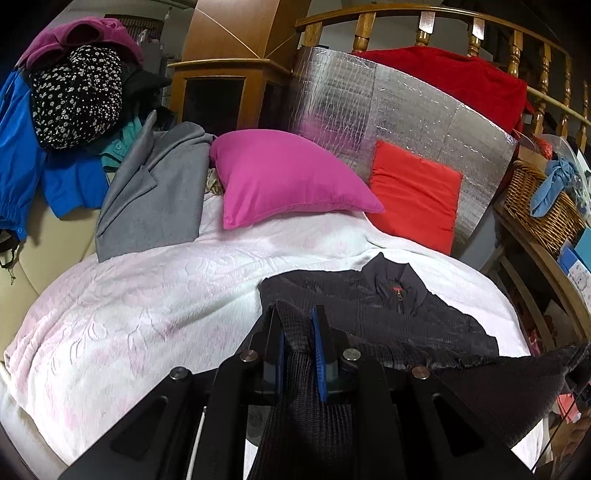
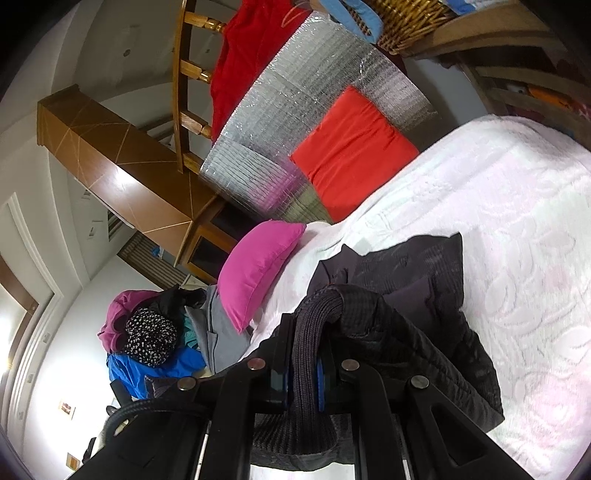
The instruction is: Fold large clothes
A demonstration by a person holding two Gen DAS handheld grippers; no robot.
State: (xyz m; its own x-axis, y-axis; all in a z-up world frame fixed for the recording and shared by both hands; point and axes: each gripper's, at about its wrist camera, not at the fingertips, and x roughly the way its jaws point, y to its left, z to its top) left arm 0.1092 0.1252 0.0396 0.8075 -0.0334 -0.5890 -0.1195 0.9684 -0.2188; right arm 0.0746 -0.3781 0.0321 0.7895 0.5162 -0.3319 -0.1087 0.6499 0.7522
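Jacket [image 1: 388,314]: dark, quilted, zipped collar; spread on bed [image 1: 147,314]
Left hand-held gripper [image 1: 299,332]: pinched on ribbed hem
Right hand-held gripper [image 2: 306,328]: pinched on ribbed cuff
Count: one jacket; two cushions

A home bedroom: a bed [image 1: 147,295] under a pale floral blanket, a pink pillow [image 1: 280,177] and red cushion [image 1: 413,192] by the wooden headboard [image 1: 417,22], clothes piled [image 1: 74,96] beside it, a wicker basket [image 1: 535,206].
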